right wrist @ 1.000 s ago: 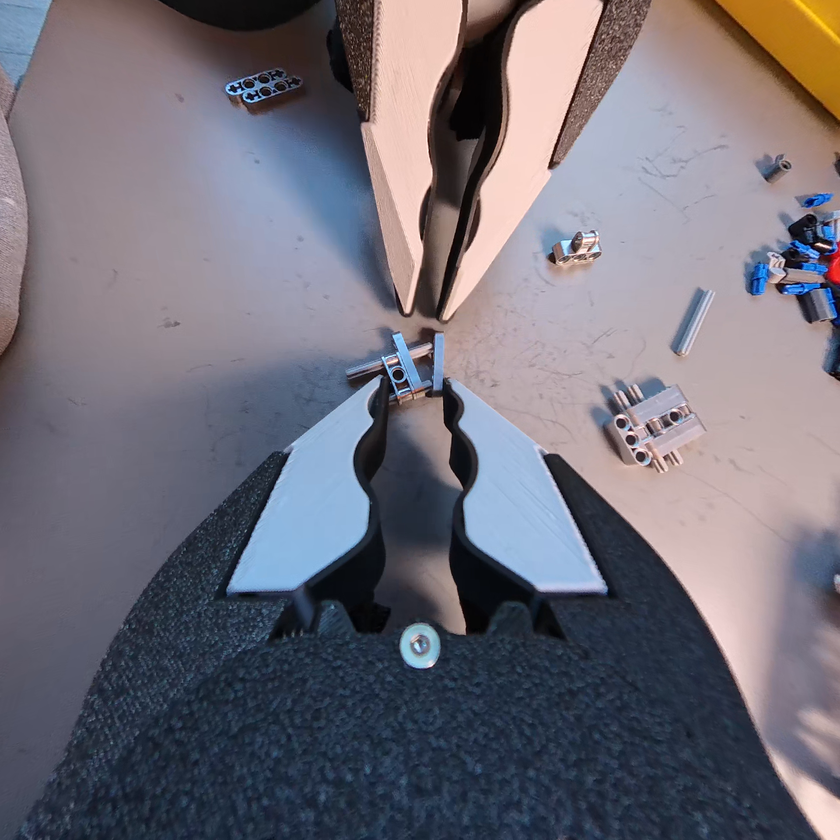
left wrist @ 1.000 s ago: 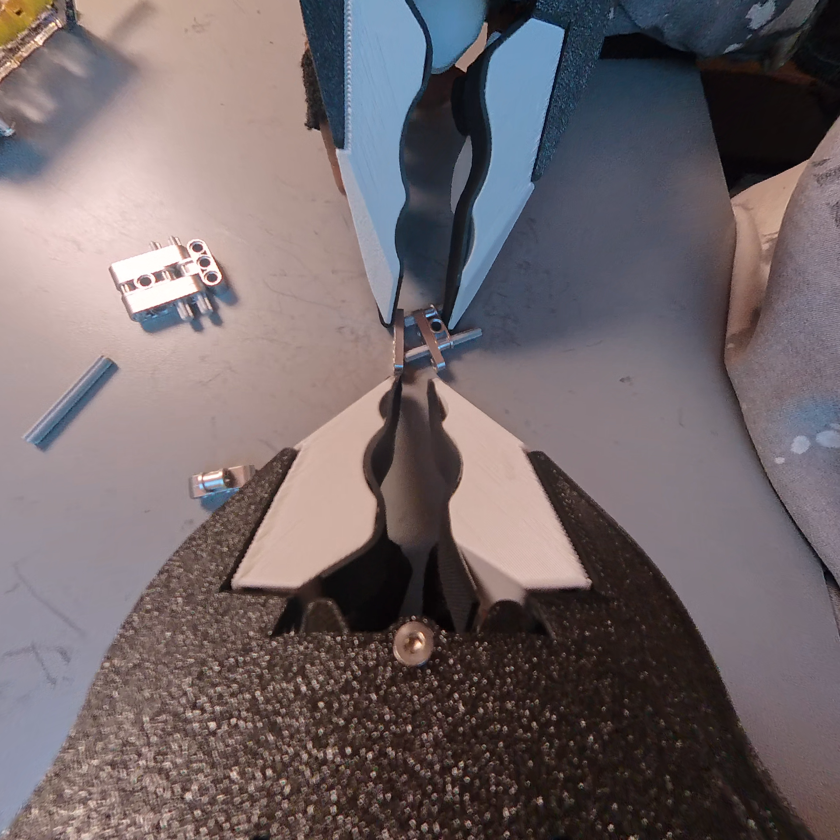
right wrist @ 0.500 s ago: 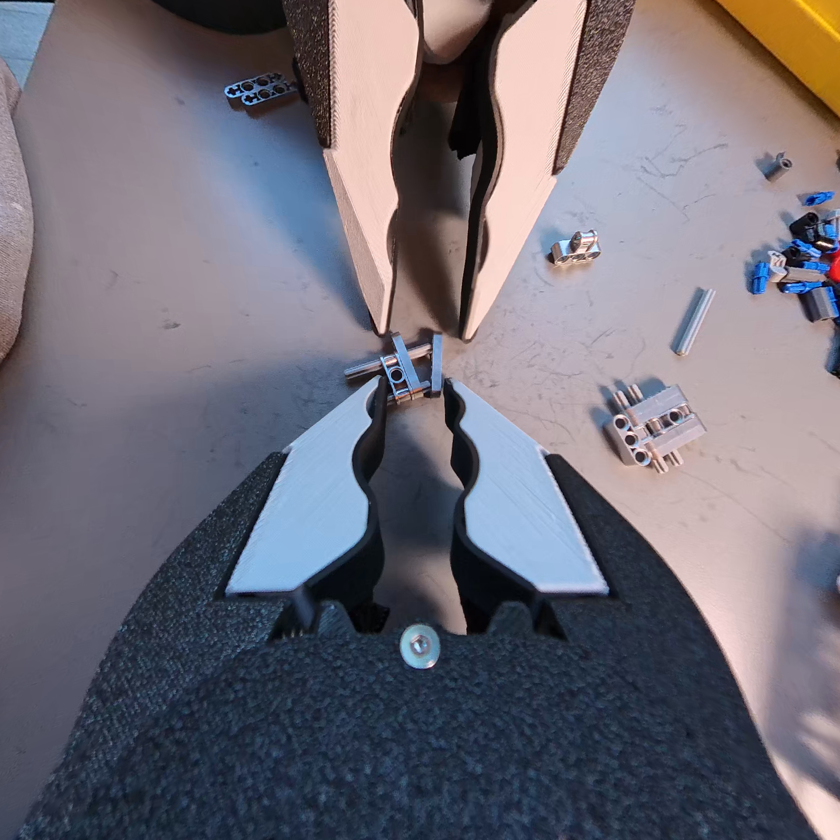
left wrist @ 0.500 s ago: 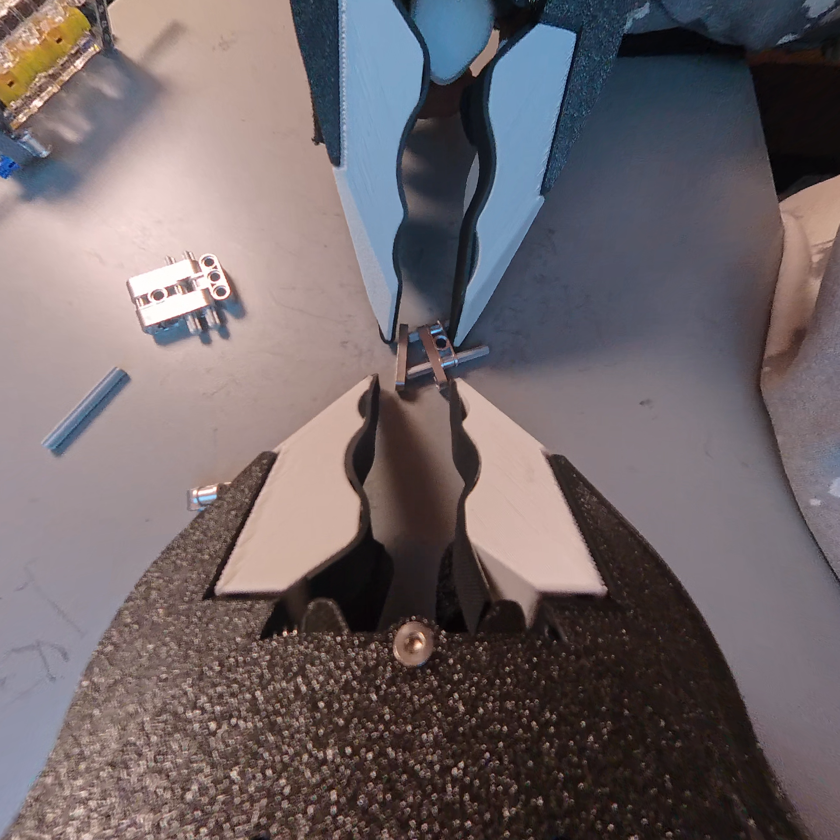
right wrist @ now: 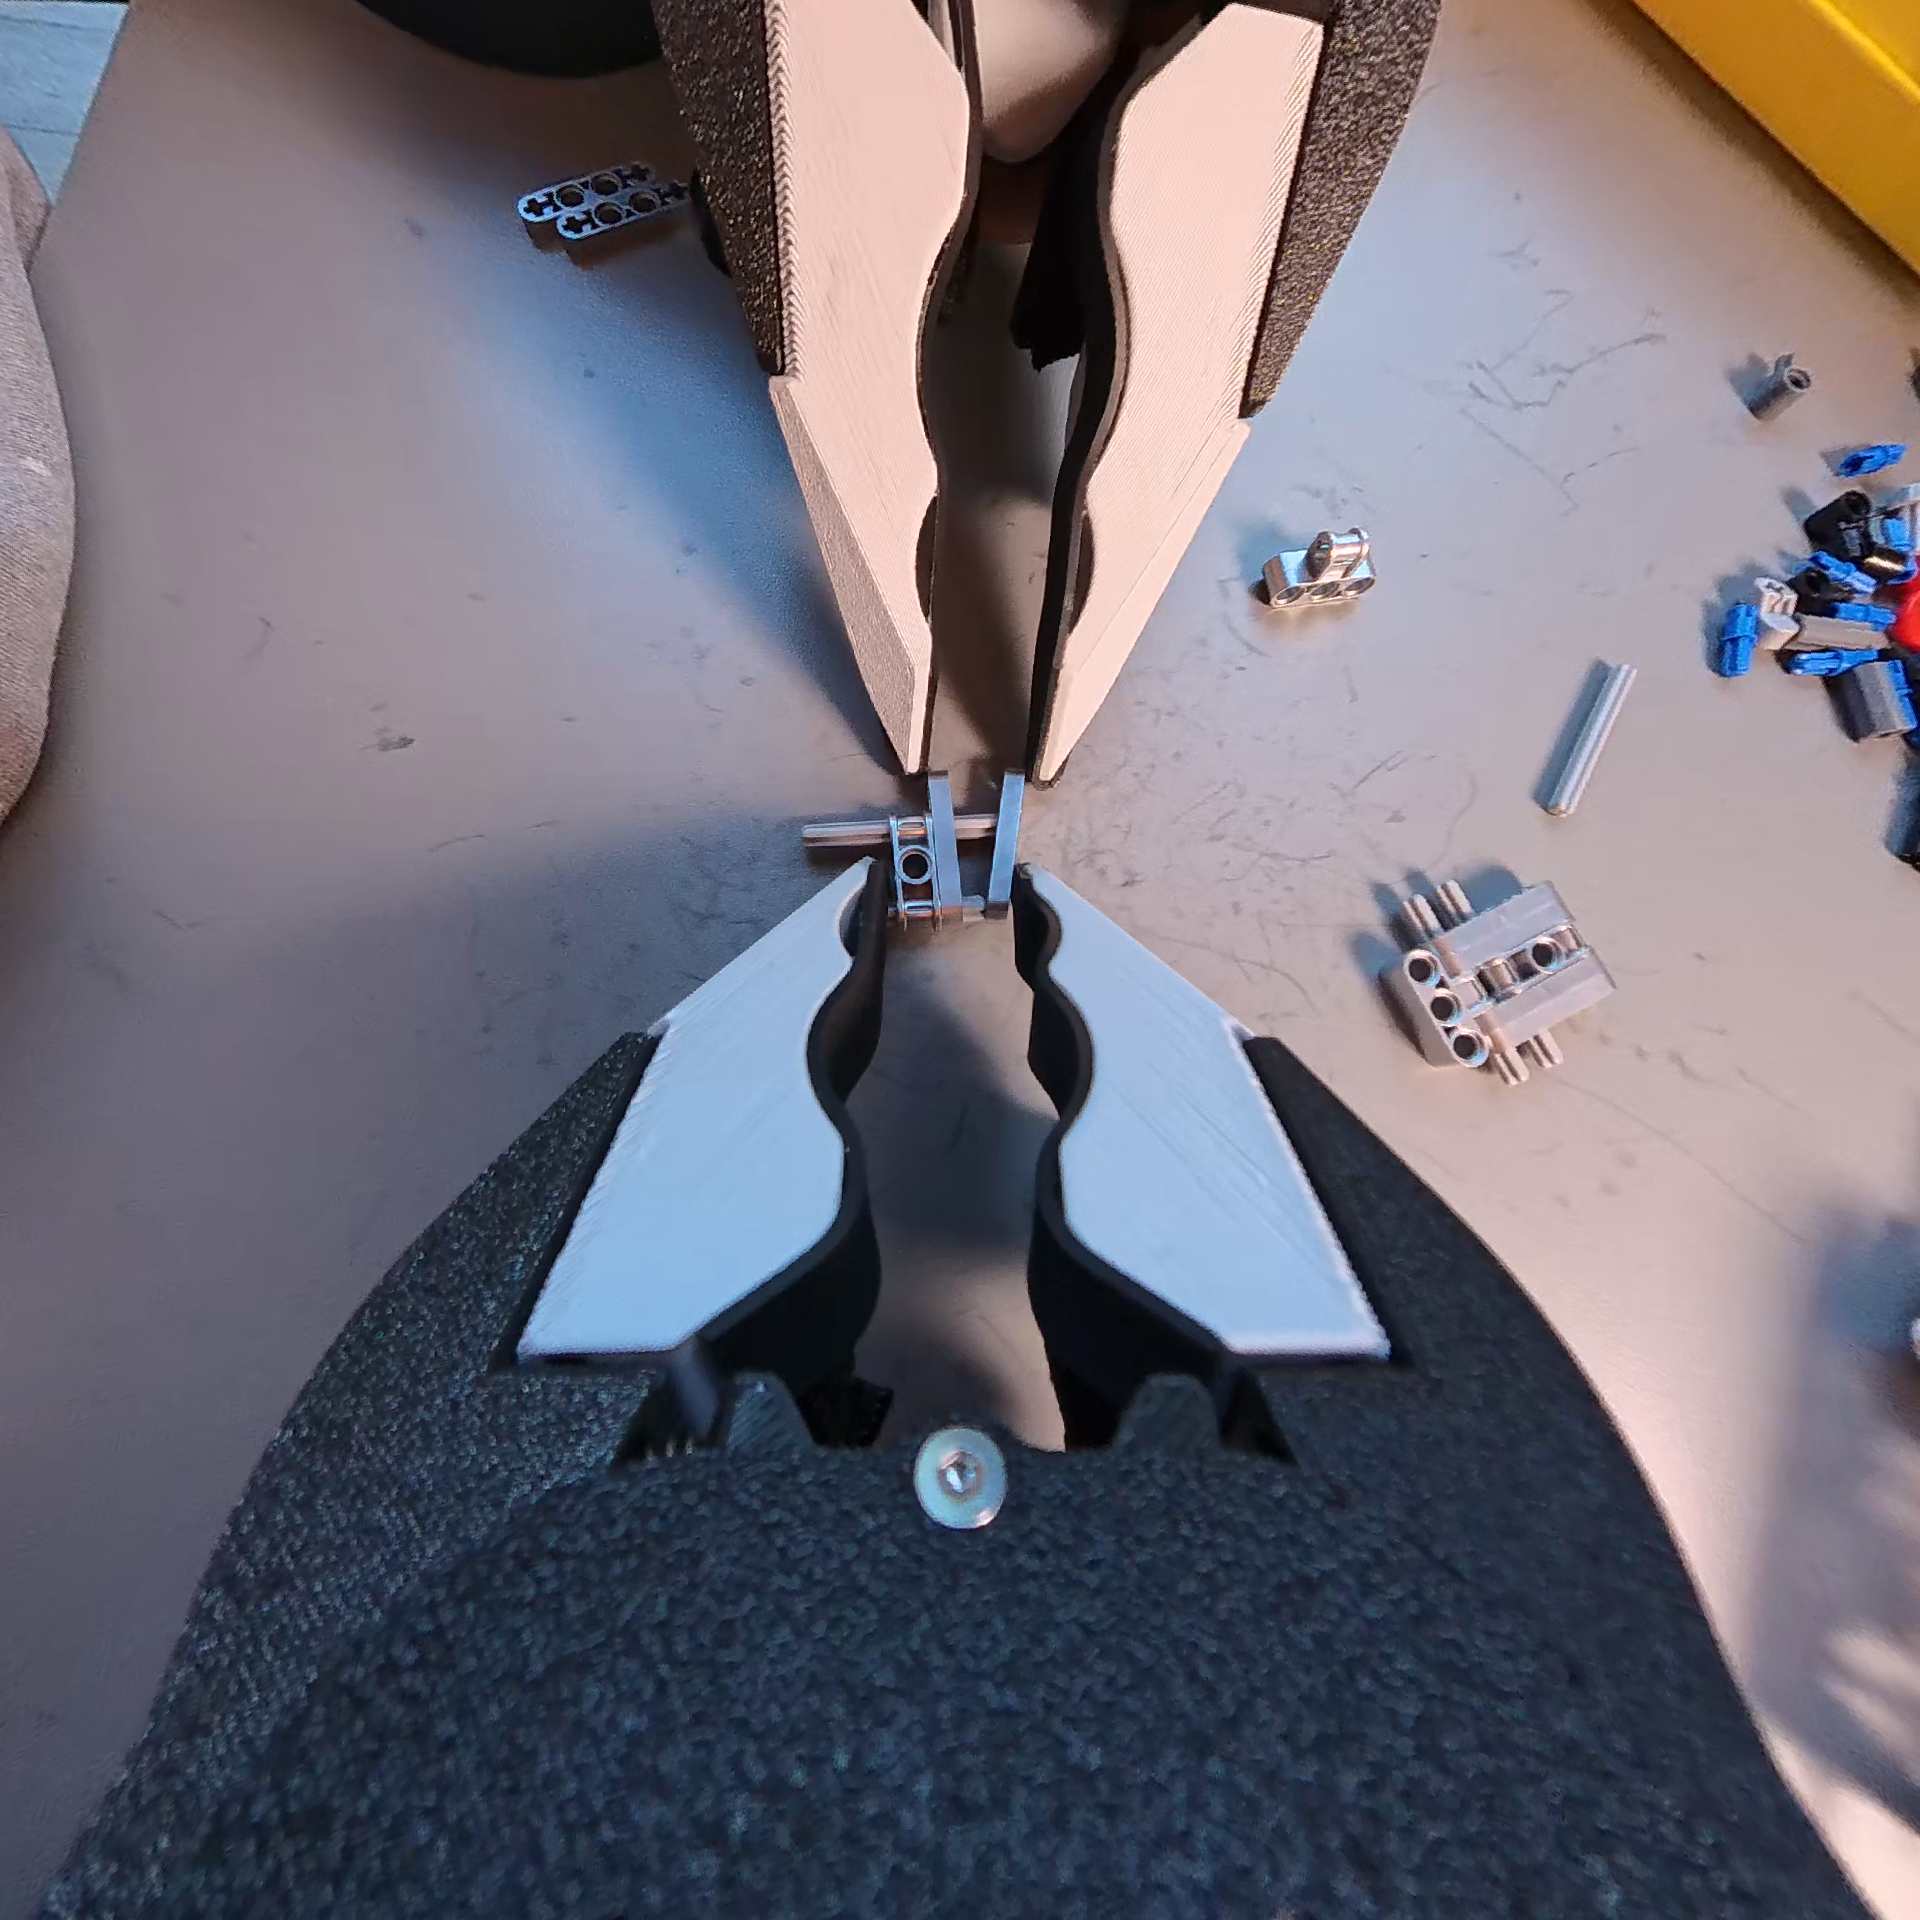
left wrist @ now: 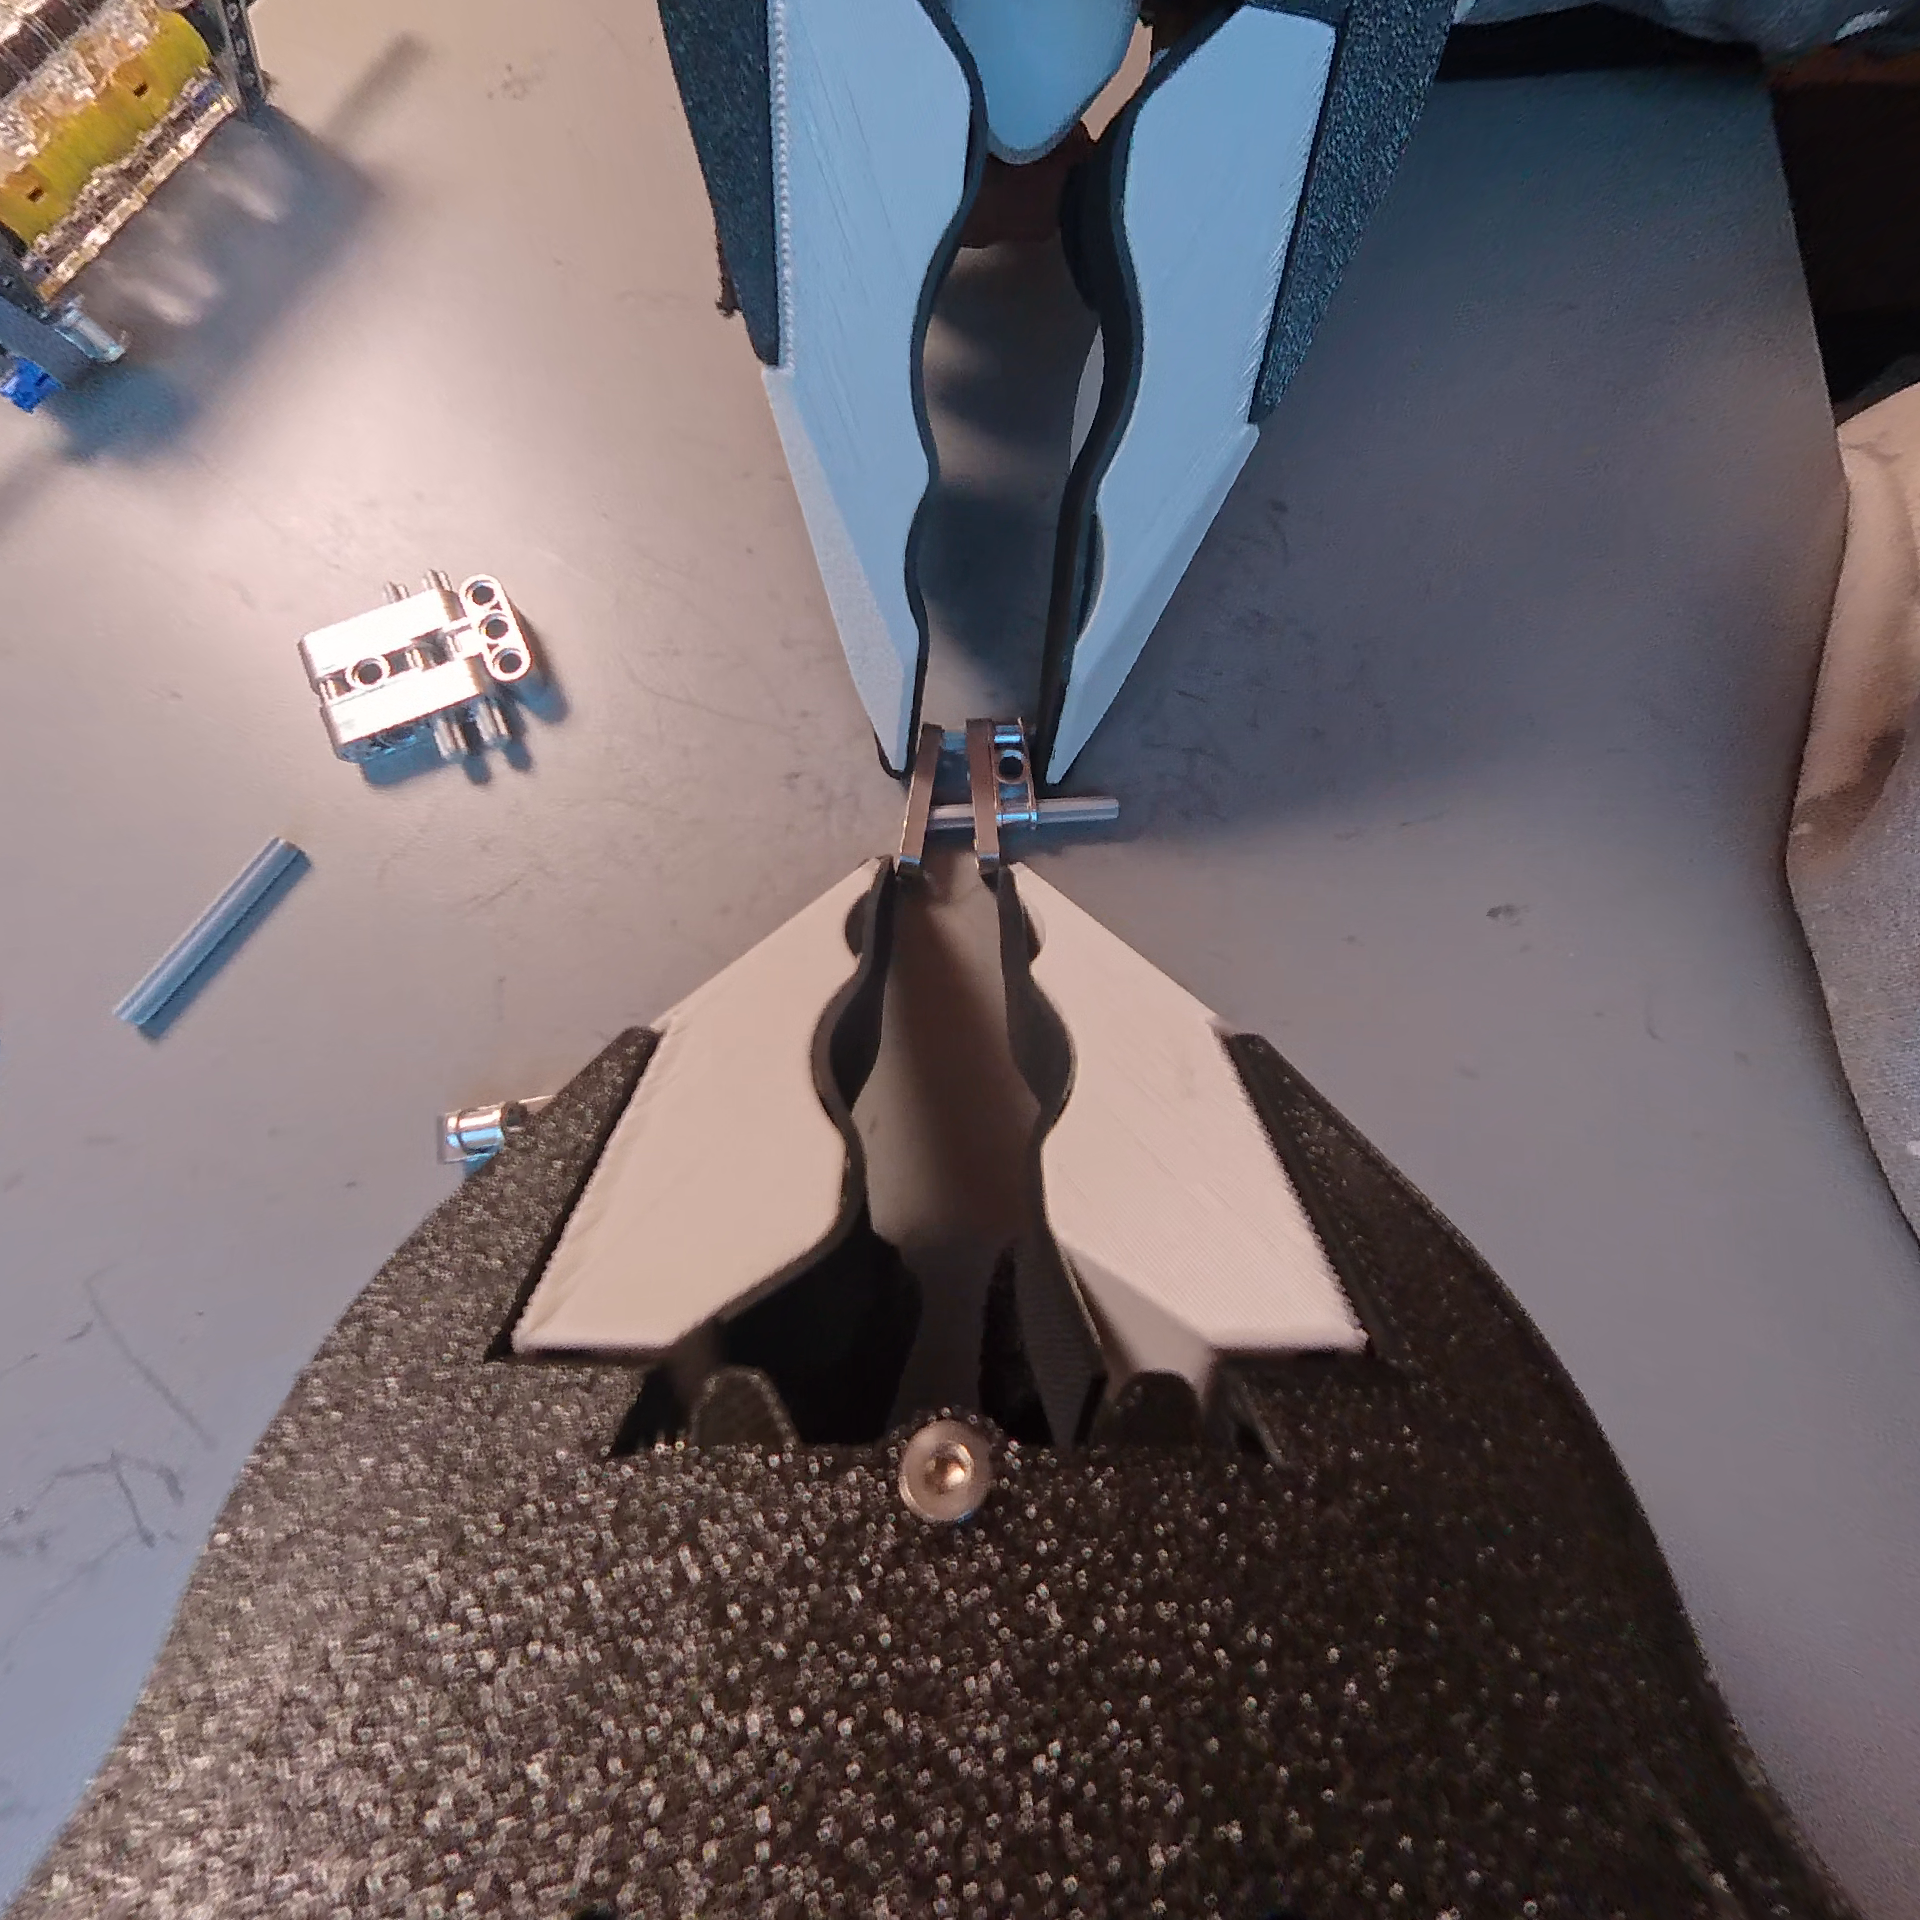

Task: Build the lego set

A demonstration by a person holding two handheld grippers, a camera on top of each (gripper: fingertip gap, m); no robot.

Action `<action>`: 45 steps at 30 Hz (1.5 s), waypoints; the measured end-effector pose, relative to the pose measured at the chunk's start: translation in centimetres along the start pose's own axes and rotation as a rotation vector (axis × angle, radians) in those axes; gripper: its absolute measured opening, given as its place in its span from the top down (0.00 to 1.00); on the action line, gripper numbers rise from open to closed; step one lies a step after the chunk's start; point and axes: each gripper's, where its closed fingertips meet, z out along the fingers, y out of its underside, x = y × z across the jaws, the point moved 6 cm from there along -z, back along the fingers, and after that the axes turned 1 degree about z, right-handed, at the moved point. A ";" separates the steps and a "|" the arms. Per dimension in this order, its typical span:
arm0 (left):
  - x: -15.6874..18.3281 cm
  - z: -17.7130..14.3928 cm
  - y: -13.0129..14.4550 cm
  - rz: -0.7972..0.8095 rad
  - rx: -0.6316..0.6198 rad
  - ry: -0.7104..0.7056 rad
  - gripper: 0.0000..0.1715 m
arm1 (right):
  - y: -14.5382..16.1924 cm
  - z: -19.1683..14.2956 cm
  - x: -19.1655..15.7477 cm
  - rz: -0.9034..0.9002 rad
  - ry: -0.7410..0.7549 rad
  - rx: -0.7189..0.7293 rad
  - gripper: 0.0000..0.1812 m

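Left wrist view: left gripper (left wrist: 948, 878) narrow, tips flanking the grey beam-and-axle assembly (left wrist: 985, 800); clamping cannot be told.
Right wrist view: right gripper (right wrist: 948, 883) pinches the assembly's opposite end.

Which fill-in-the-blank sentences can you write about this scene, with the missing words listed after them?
1. The left claw and the right claw grip the small grey assembly from ___ ends.
2. The assembly has ___ thin beams on one axle.
3. In the right wrist view, the bin in the top right corner is ___.

Missing words: opposite; two; yellow
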 end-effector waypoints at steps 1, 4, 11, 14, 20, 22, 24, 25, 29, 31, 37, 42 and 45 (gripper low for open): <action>0.0 0.0 0.0 0.000 0.000 -0.001 0.90 | 0.0 0.0 0.0 0.000 0.000 0.000 0.88; 0.1 0.0 0.0 0.005 0.001 -0.001 0.90 | 0.0 0.0 0.0 -0.001 0.002 0.000 0.88; 0.1 0.0 0.0 0.000 0.006 0.003 0.90 | 0.0 0.0 0.0 -0.001 0.002 0.001 0.88; 0.1 0.0 0.0 0.000 0.007 0.003 0.90 | 0.0 0.0 0.0 -0.002 0.003 0.001 0.88; 0.3 0.1 0.0 0.011 0.010 0.007 0.93 | 0.0 0.0 0.0 -0.002 0.000 0.001 0.89; 0.4 0.2 0.0 0.013 0.012 0.011 0.94 | 0.0 0.0 -0.1 -0.004 -0.007 0.001 0.90; 0.5 0.2 -0.1 0.011 0.016 0.015 0.94 | 0.0 0.0 -0.1 -0.004 -0.008 0.000 0.90; 0.5 0.3 -0.1 0.011 0.018 0.017 0.95 | 0.0 0.0 -0.1 -0.003 -0.008 0.000 0.90; 0.6 0.4 -0.2 0.011 0.023 0.017 0.95 | 0.0 0.0 -0.1 0.000 -0.013 -0.001 0.90; 0.6 0.4 -0.2 0.008 0.026 0.016 0.95 | 0.0 0.0 -0.2 0.003 -0.019 -0.002 0.90; 0.6 0.5 -0.2 0.005 0.030 0.014 0.95 | 0.0 0.1 -0.2 0.004 -0.020 -0.002 0.90; 0.7 0.6 -0.4 0.015 0.027 0.003 0.95 | -0.1 0.2 -0.3 0.003 -0.020 -0.002 0.90; 0.7 0.6 -0.4 0.023 0.025 -0.003 0.96 | -0.2 0.2 -0.3 0.000 -0.018 -0.002 0.91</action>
